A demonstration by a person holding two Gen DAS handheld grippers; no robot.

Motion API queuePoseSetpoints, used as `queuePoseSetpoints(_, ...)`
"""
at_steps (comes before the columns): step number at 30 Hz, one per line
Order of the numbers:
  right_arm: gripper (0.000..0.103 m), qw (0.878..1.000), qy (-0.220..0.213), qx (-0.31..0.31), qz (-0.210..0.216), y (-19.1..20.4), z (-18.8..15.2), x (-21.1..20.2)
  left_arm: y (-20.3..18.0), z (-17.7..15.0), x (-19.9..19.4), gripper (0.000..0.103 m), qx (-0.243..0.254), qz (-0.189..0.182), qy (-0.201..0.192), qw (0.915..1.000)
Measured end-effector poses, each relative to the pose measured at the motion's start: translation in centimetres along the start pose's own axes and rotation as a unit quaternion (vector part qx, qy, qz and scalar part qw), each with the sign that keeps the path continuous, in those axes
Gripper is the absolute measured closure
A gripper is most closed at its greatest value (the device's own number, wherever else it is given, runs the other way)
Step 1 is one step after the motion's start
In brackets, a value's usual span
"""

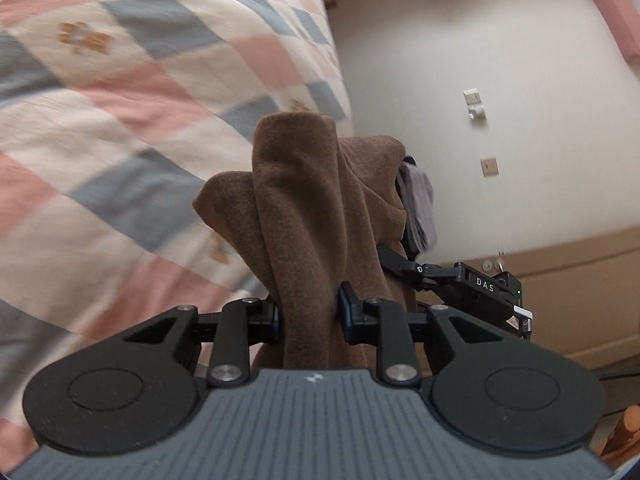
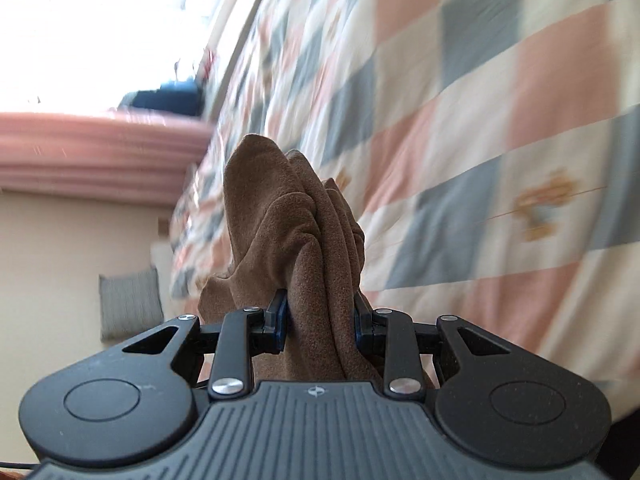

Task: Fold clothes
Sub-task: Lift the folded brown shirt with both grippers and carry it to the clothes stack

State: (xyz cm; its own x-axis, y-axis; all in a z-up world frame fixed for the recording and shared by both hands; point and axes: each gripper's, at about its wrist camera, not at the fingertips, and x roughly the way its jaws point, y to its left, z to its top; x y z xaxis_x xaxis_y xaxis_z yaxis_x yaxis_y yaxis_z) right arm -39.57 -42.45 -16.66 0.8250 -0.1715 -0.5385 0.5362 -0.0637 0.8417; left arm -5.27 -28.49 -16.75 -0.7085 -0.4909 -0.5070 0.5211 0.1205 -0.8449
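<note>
While both views are motion-blurred at the edges, the grips read clearly. Left gripper [image 1: 310,314] is clamped narrow on a bunched fold of the brown garment [image 1: 304,208], blue pads pressing the cloth from both sides. Fabric stands up past the fingertips in thick rolls and also drops down behind the jaws toward the gripper body.

Right gripper [image 2: 320,322] is likewise pinched on the brown garment [image 2: 296,232], with a wad of folds squeezed between its pads and bulging above them.

In the left wrist view the right gripper [image 1: 404,258] shows just beside the cloth on the right, its black body marked DAS, holding the far side of the same bunch; a bit of pale grey lining [image 1: 416,204] hangs near it.

Garment is lifted, held between the two grippers, in front of the checked quilt [image 1: 120,120] in pink, grey-blue and cream, which is also seen in the right view [image 2: 500,140].

Background: cream wall [image 1: 500,60] with a small switch plate [image 1: 489,167], wood cabinet [image 1: 580,292] lower right. Right view has a pink curtain [image 2: 100,156], bright window [image 2: 100,20], grey cushion [image 2: 130,302].
</note>
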Motion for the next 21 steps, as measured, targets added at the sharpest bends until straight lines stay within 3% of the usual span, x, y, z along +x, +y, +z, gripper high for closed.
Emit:
queuePoseSetpoints(6, 0.074, 0.999, -0.036, 0.017, 0.009, -5.5, 1.4, -12.5, -9.5, -4.0, 9.0, 0.081, 0.004, -0.008, 0.009, 0.9999)
queuePoseSetpoints(9, 0.074, 0.997, -0.067, 0.028, 0.006, -7.3, 2.1, -18.4, -13.3, -4.5, 13.8, 0.081, 0.009, -0.022, 0.026, 0.9994)
queuePoseSetpoints(12, 0.074, 0.994, -0.098, 0.04, 0.004, -8.6, 3.2, -23.6, -17.9, -3.9, 17.3, 0.081, 0.047, -0.028, 0.047, 0.9974)
queuePoseSetpoints(15, 0.074, 0.99, -0.136, 0.044, 0.019, -9.5, 4.4, -27.6, -21.7, -3.0, 20.2, 0.081, 0.086, -0.036, 0.066, 0.9935)
queuePoseSetpoints(21, 0.074, 0.97, -0.229, 0.074, 0.031, -11.6, 4.5, -31.6, -26.0, -0.7, 26.3, 0.081, 0.152, -0.061, 0.111, 0.9803)
